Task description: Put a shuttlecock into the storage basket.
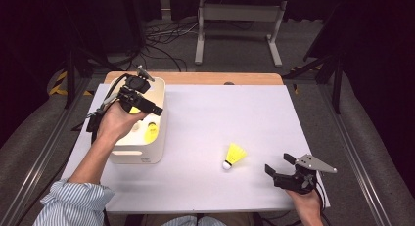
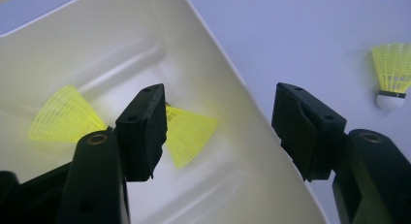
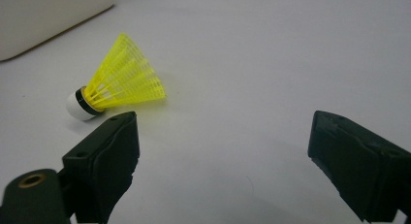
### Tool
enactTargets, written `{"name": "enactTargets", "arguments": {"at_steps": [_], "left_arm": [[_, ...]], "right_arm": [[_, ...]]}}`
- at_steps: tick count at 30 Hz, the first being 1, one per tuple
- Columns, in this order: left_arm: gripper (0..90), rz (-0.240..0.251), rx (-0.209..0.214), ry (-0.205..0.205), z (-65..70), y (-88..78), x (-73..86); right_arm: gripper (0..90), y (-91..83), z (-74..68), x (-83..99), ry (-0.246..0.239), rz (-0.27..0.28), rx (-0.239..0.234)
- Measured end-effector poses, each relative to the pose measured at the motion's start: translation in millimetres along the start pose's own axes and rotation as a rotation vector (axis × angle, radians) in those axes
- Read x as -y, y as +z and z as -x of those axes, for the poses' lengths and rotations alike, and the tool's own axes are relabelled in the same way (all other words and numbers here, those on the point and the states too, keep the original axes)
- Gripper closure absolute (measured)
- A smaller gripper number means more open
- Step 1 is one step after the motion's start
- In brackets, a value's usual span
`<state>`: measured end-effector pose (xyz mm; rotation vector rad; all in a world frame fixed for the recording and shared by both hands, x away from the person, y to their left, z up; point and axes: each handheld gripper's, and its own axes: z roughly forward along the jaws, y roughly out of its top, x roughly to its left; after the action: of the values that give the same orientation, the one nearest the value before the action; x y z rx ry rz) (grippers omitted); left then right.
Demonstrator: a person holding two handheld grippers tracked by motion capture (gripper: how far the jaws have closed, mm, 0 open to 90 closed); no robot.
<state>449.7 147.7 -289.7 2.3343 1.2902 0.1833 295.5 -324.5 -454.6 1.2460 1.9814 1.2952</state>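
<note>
Starting at the left of the table (image 1: 205, 187), a cream-white bin (image 1: 147, 155) stands near the left edge, and the left gripper (image 1: 147, 106) hangs over its open top, held in the person's left hand (image 1: 115, 122). In the left gripper view its jaws stand wide apart with nothing pressed between them: one black jaw is over the inside of the bin, the other is out past the bin's rim (image 2: 228, 73), over the white table surface. Two yellow shuttlecocks lie on the bin's floor, one (image 2: 63, 117) farther along it, the other (image 2: 189, 132) just beside the inner jaw and partly hidden by it.

Moving right, a third yellow shuttlecock (image 1: 234, 155) lies on its side on the bare table, well apart from the bin, its white cork end pointing toward the near edge.

Farther right, near the table's near right corner, the right gripper (image 1: 280, 165) rests low in the person's right hand (image 1: 306, 201). Its jaws are spread wide and empty, aimed leftward at the lying shuttlecock (image 3: 118, 81), which sits near them but untouched.
</note>
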Motion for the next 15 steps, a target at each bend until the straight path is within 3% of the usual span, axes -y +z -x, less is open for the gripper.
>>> {"name": "enactTargets", "arguments": {"at_steps": [15], "left_arm": [[38.2,0.010,0.020,0.053,18.6,2.6,-8.0]], "right_arm": [[11.8,-0.1,0.4,0.1,0.001,0.001,-0.001]]}}
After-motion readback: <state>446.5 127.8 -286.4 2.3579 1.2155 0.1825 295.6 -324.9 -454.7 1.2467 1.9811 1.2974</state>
